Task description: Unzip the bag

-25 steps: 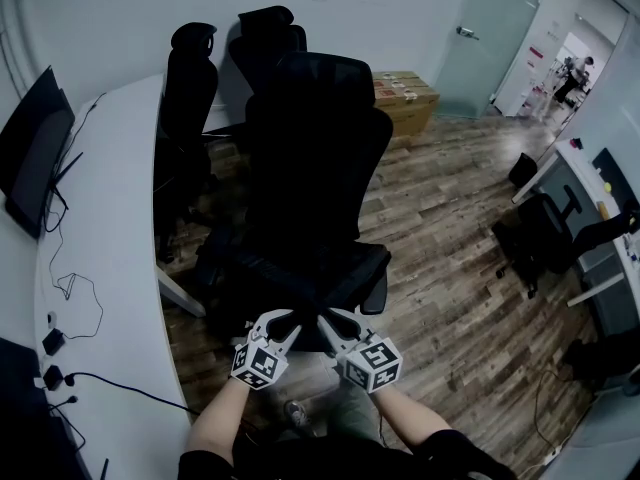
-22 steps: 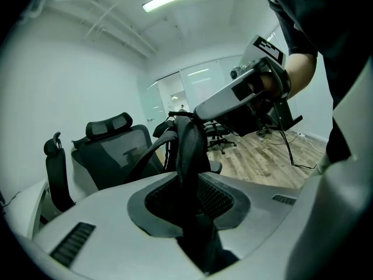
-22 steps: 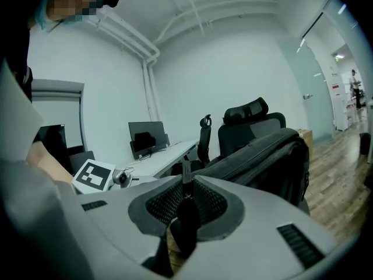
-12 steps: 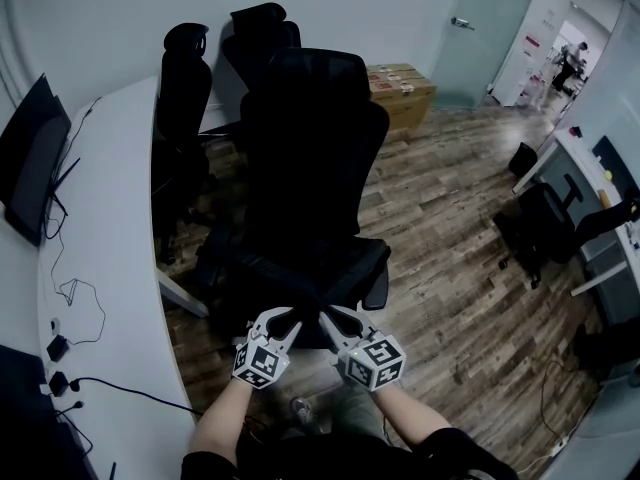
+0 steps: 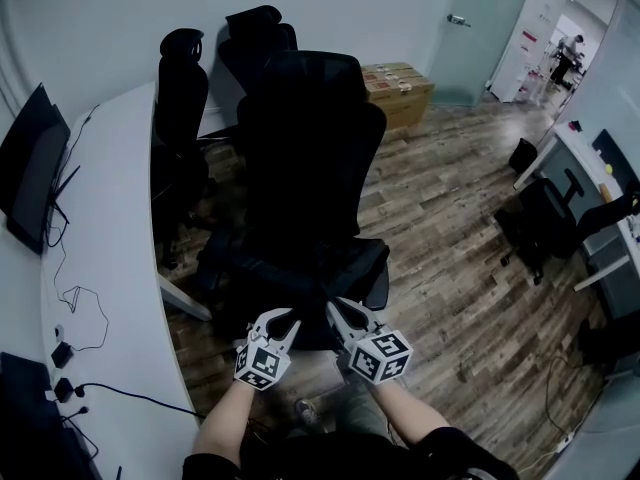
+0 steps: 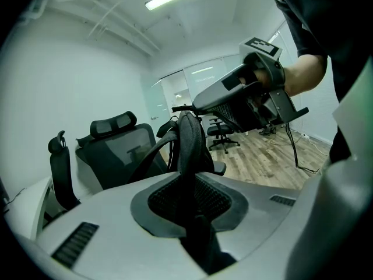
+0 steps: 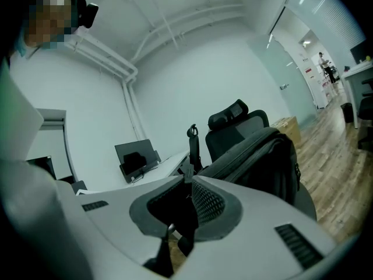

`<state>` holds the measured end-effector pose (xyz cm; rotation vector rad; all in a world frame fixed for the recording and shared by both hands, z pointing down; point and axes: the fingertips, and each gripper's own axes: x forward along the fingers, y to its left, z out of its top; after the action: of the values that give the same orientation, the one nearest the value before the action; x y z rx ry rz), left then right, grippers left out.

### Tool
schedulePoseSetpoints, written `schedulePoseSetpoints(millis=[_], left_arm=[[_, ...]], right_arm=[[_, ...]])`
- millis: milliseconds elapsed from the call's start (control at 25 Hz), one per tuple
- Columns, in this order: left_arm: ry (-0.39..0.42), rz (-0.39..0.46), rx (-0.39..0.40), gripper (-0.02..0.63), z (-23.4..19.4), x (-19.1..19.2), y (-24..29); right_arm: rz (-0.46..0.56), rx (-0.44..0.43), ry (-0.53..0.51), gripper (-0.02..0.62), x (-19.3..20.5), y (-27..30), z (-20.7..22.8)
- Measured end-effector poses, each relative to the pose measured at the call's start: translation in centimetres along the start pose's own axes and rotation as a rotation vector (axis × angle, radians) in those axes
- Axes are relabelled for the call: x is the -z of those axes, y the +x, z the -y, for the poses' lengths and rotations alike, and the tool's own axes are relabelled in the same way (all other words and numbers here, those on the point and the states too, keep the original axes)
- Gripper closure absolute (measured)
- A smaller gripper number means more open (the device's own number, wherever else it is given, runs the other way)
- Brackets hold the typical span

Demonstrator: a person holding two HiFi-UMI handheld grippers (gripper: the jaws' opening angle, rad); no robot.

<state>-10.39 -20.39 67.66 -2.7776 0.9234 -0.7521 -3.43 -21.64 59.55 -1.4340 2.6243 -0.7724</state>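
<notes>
Counting two grippers working: left gripper (image 5: pixel 281 323), right gripper (image 5: pixel 342 315). One black bag (image 7: pixel 262 162) showing. Four office chairs (image 5: pixel 315 148) (image 5: pixel 183 78) (image 5: pixel 262 33) (image 5: pixel 545 223) showing clearly, three crowding the one curved counter (image 5: pixel 110 218), one standing far right. One monitor (image 5: pixel 35 168) and one cardboard box (image 5: pixel 403 83) sitting. One distant person (image 5: pixel 568 53) standing.

Office chairs (image 5: pixel 185 98) stand beside a white desk (image 5: pixel 110 228) bearing a monitor (image 5: pixel 35 163).

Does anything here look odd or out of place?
Only mildly: the black bag sits on an office chair rather than on the desk beside it. Nothing looks spilled, broken or askew.
</notes>
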Motion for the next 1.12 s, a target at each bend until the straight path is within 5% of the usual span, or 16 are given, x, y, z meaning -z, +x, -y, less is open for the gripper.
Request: schedulePoseSetpoints(millis=[1120], left_arm=[[-0.078,-0.058,-0.068,0.526,-1.7,-2.6,2.4]], right_arm=[[0.033,0.01,0.089,0.545,-7.1,1.5,7.8]])
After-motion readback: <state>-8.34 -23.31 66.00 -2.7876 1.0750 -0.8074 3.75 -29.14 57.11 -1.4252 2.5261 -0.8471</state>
